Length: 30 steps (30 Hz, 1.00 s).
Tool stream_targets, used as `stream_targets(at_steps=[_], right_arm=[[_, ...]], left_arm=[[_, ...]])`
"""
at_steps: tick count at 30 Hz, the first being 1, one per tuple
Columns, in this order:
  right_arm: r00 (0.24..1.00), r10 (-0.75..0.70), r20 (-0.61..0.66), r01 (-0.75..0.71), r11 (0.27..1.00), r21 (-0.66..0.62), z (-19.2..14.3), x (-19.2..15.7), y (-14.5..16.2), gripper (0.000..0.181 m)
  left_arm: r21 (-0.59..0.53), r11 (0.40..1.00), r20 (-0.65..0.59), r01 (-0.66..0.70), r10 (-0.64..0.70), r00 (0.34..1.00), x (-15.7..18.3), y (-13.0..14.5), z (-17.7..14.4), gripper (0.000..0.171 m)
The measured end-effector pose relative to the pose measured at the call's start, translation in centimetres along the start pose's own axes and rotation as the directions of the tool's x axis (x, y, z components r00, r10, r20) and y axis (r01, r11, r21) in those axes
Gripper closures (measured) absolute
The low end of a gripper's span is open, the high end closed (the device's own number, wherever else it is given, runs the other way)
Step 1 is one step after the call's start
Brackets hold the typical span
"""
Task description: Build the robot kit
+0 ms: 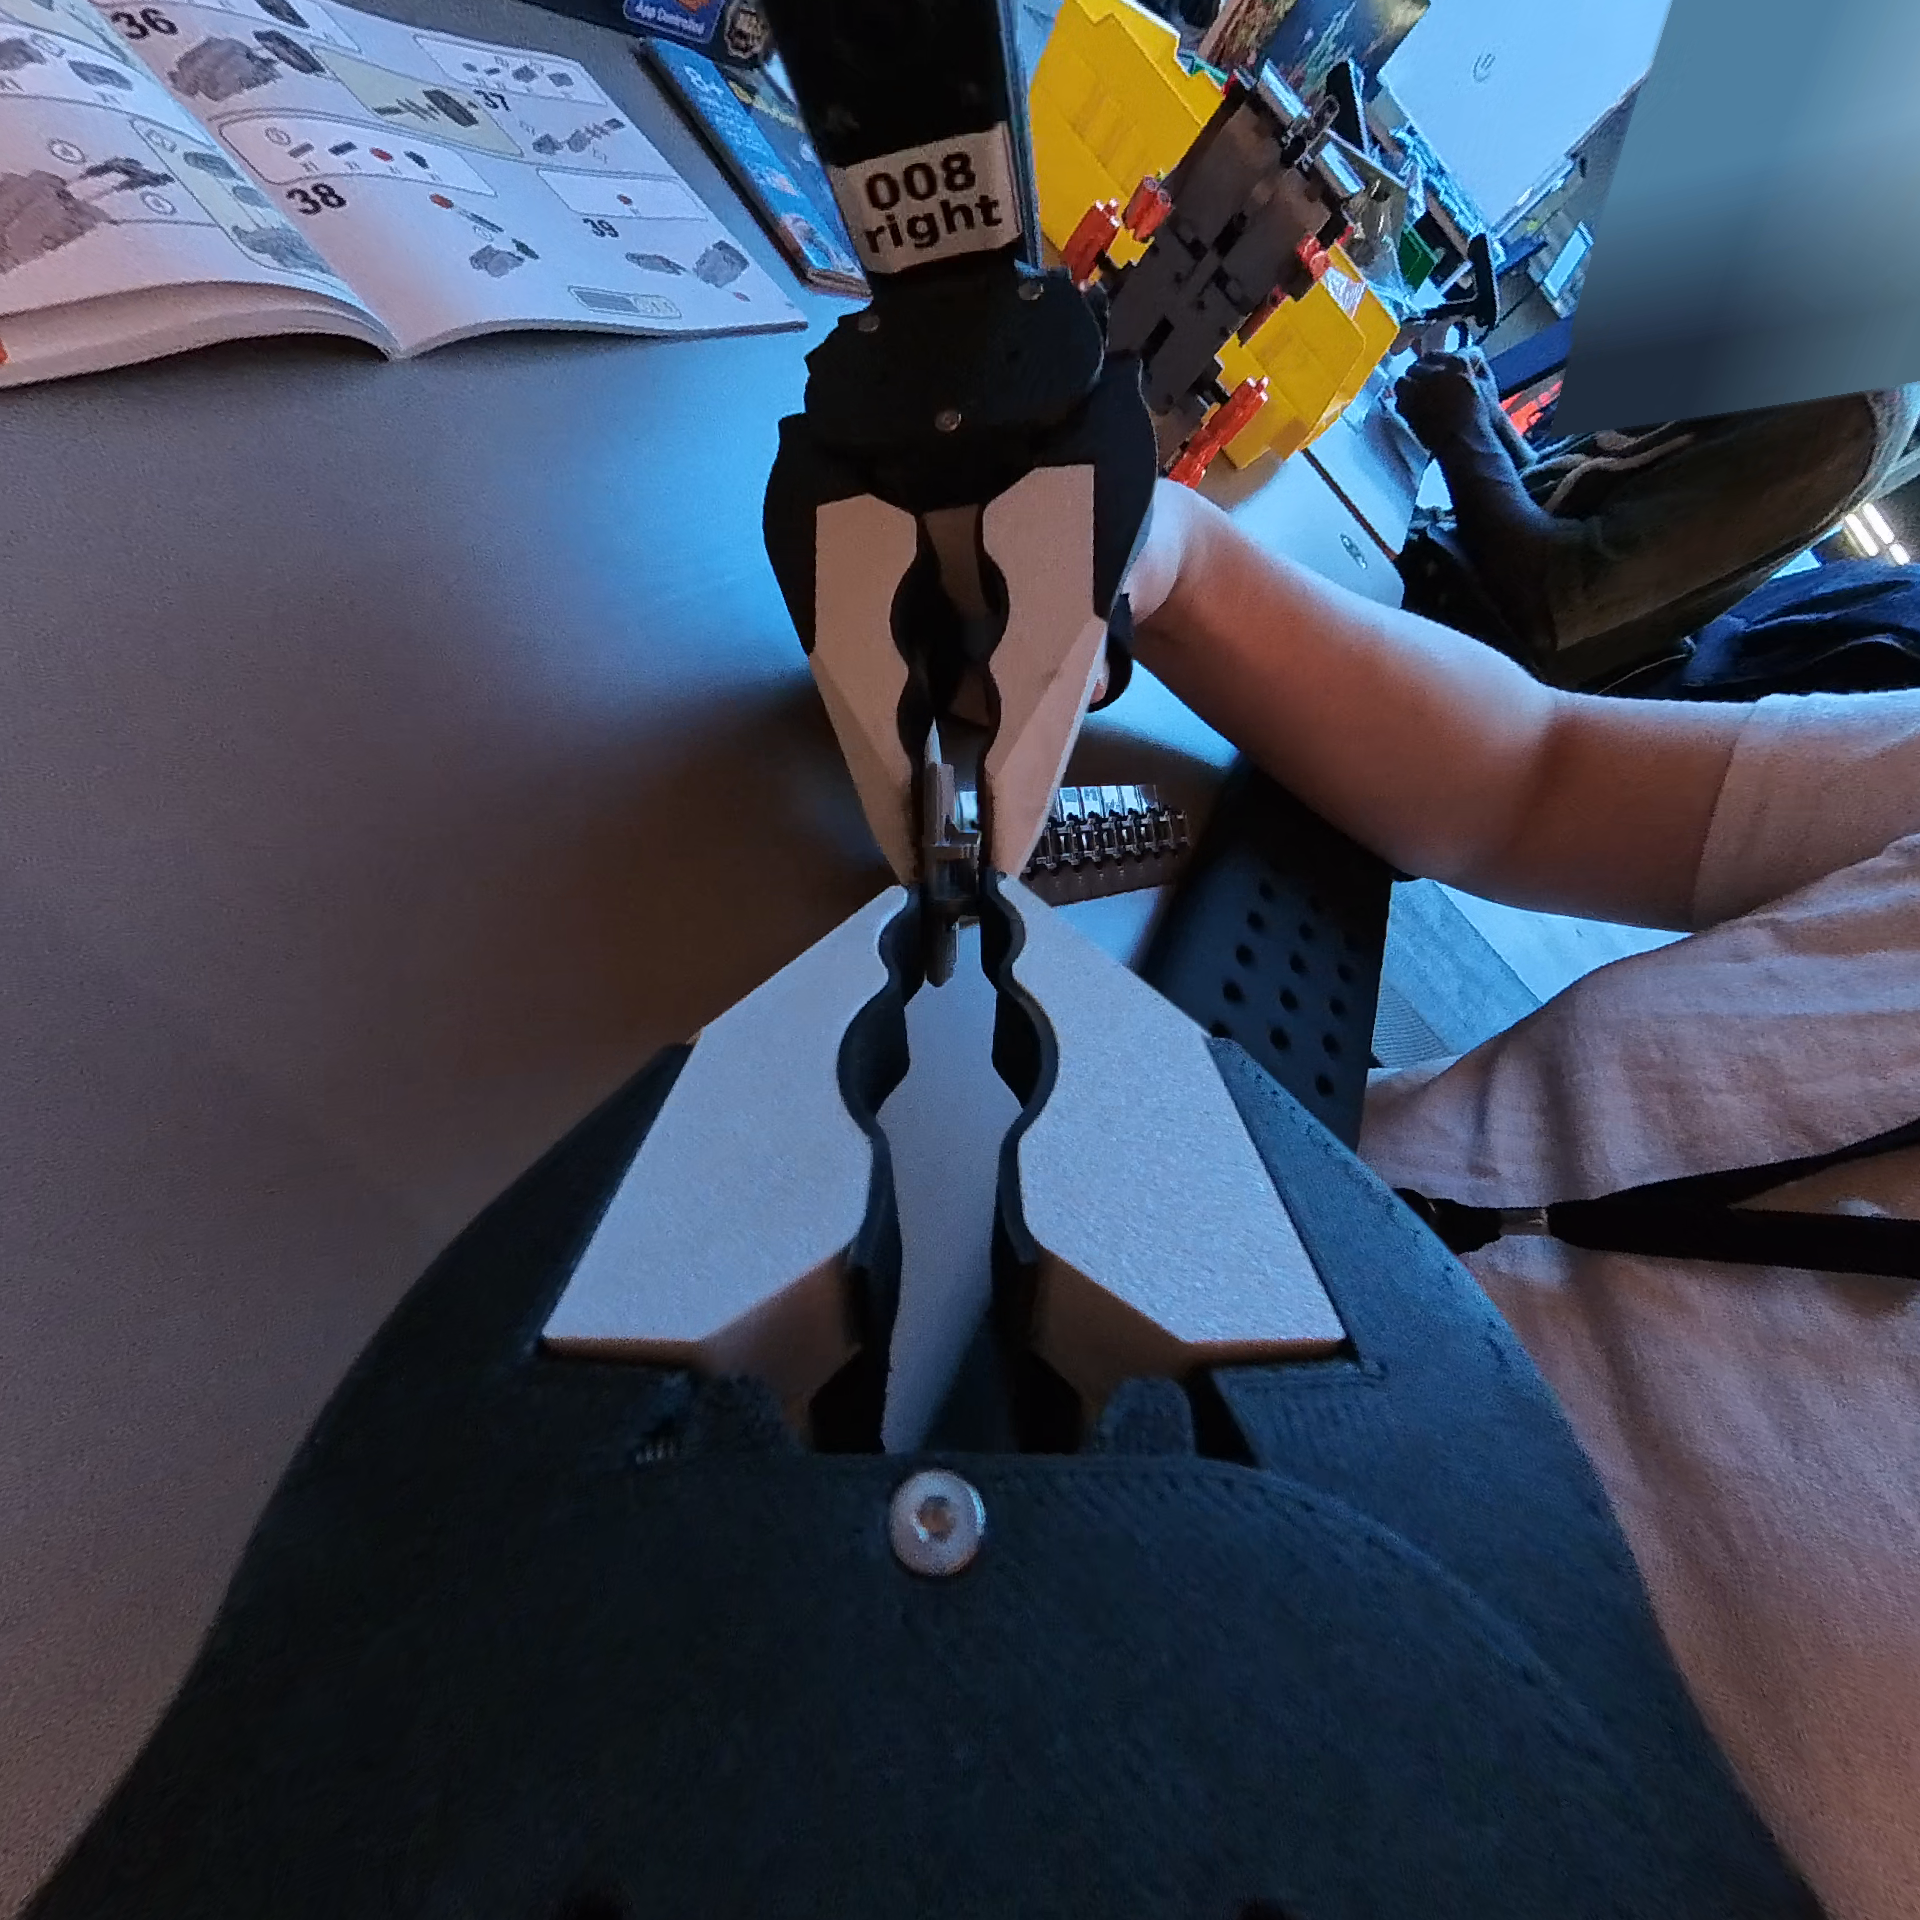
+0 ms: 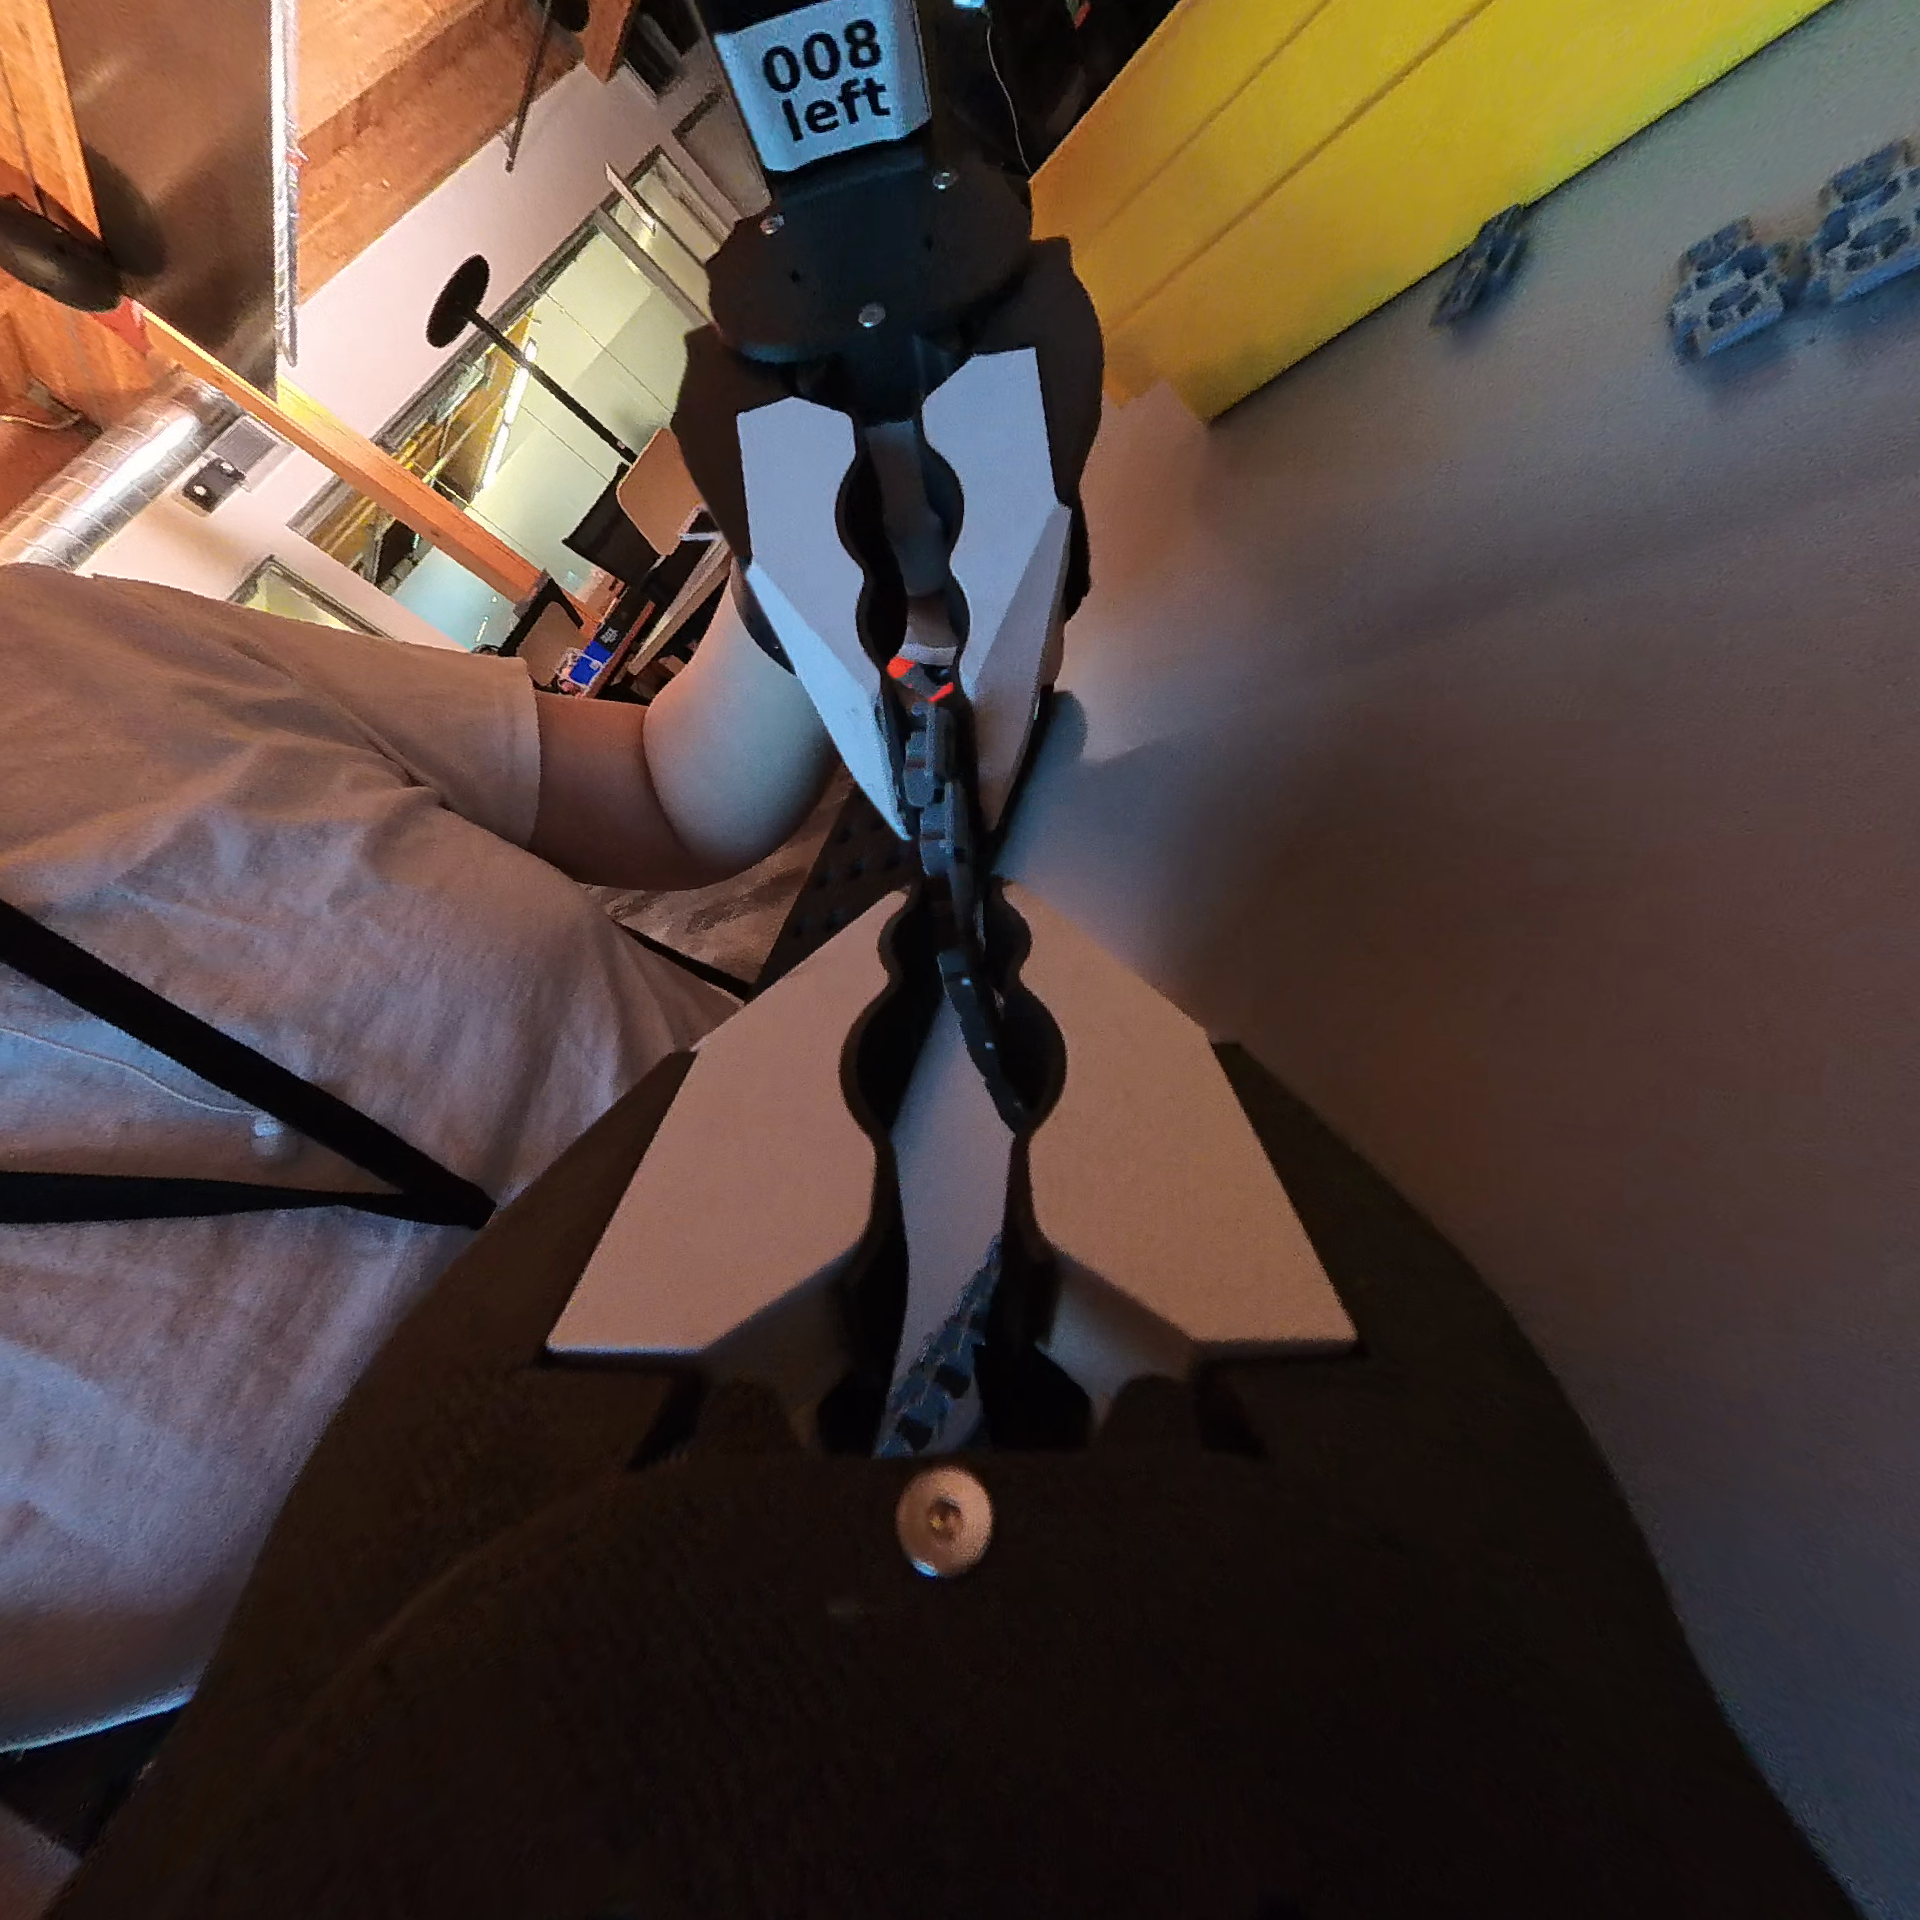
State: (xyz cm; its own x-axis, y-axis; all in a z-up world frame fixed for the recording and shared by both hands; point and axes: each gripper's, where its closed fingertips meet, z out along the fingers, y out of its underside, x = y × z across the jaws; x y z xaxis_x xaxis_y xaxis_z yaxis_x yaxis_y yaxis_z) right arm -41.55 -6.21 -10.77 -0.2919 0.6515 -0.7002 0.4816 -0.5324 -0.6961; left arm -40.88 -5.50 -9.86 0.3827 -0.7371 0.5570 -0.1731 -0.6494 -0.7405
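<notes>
Grey desk point(image 1: 364, 644), open booklet point(image 1: 343, 187) near far edge. Tip to tip above it: left claw point(image 1: 951, 899) and right claw point(image 2: 951, 904), each pinched nearly shut on one toy track chain point(image 2: 940, 800), its ends hidden between fingers.

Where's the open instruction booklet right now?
In the left wrist view, the instruction booklet lies open at upper left on the grey table, left of the right hand-held gripper.

Grey blurred patch point(image 1: 1756, 208) over upper right; booklet point(image 1: 312, 208) cropped by edge
</notes>
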Motion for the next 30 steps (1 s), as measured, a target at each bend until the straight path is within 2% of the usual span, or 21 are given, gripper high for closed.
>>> stream_targets(at_steps=[3,6,8,15,24,30], right_arm=[[1.000,-0.013,-0.012,0.013,1.000,-0.001,0.1,0.1,0.0,0.175],[0.998,0.054,0.018,-0.055,0.998,0.040,0.2,0.1,-0.5,0.176],[0.997,0.072,0.019,-0.073,0.997,0.026,0.3,0.2,-0.4,0.176],[0.995,0.091,0.042,-0.092,0.995,0.024,0.2,0.1,-0.4,0.176],[0.994,0.091,0.056,-0.092,0.996,0.018,0.2,-0.1,-0.3,0.175],[0.995,0.088,0.045,-0.088,0.996,0.002,0.4,0.0,0.0,0.176]], left_arm=[[-0.001,1.000,0.000,0.010,-0.010,1.000,-0.2,0.1,0.0,0.164],[0.036,0.998,-0.013,0.057,-0.056,0.998,-0.4,-0.4,-0.3,0.164],[0.022,0.997,-0.011,0.077,-0.077,0.997,-0.6,-0.2,-0.2,0.164],[-0.002,0.998,0.025,0.056,-0.056,0.998,-0.9,-0.1,-0.1,0.158],[0.043,0.996,-0.006,0.079,-0.079,0.997,-0.7,-0.8,-0.8,0.154],[0.055,0.995,-0.014,0.084,-0.084,0.996,-0.9,-1.0,-1.0,0.165]])
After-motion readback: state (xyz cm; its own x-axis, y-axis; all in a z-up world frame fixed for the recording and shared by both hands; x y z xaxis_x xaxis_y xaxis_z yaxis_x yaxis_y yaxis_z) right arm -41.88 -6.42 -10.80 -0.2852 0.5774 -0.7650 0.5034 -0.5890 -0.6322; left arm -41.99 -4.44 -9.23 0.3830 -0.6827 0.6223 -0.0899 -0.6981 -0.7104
